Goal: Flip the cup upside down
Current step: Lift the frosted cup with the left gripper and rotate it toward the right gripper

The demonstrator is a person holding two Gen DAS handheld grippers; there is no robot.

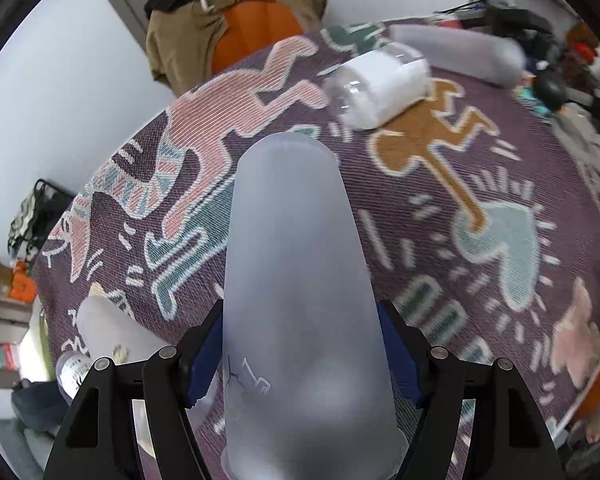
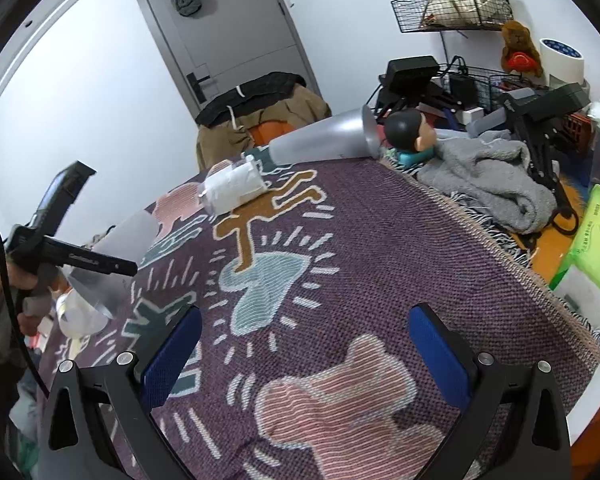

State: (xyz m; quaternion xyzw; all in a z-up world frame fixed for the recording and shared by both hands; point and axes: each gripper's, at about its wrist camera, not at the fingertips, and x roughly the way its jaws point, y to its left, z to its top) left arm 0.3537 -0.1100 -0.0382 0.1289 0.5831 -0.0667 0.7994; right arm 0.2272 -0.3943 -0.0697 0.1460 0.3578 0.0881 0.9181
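I can't make out a single readable word or number from here. The green packet [image 2: 592, 240] at the right edge of my right wrist view carries printed characters, too small to read. The small bottle [image 1: 73, 370] at the left of my left wrist view has a label [image 1: 76, 372] with dark print, blurred beyond reading.
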